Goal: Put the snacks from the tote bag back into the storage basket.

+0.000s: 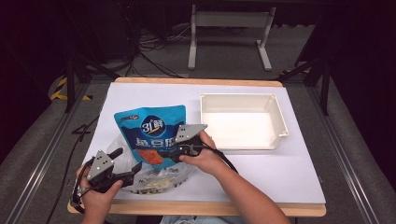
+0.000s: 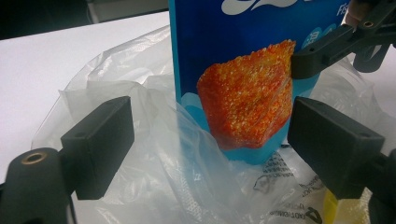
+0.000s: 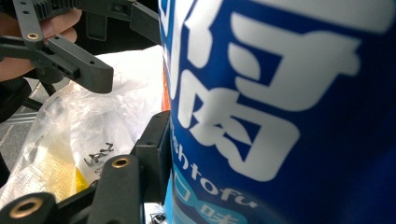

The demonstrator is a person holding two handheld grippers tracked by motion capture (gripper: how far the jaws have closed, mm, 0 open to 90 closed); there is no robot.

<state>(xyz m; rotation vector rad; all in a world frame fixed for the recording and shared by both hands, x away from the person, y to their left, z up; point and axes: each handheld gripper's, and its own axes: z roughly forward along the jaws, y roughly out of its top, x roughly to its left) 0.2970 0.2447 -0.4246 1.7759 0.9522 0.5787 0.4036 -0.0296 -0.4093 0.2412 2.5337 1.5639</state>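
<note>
Right gripper (image 1: 173, 150) clamps the blue pouch (image 1: 152, 133) – one finger hidden behind it; left gripper (image 2: 210, 140) gapes at the clear bag (image 2: 154, 177).

Snack pouch (image 1: 150, 132) left of tray (image 1: 243, 122), on plastic bag (image 1: 154, 175).

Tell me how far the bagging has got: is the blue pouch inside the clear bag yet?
Partly. The blue pouch has its bottom edge in the mouth of the clear plastic bag, most of it sticking out. The right gripper clamps the pouch's edge; the left gripper is open at the bag. Left: push the pouch fully in. The white bin sits empty.
</note>
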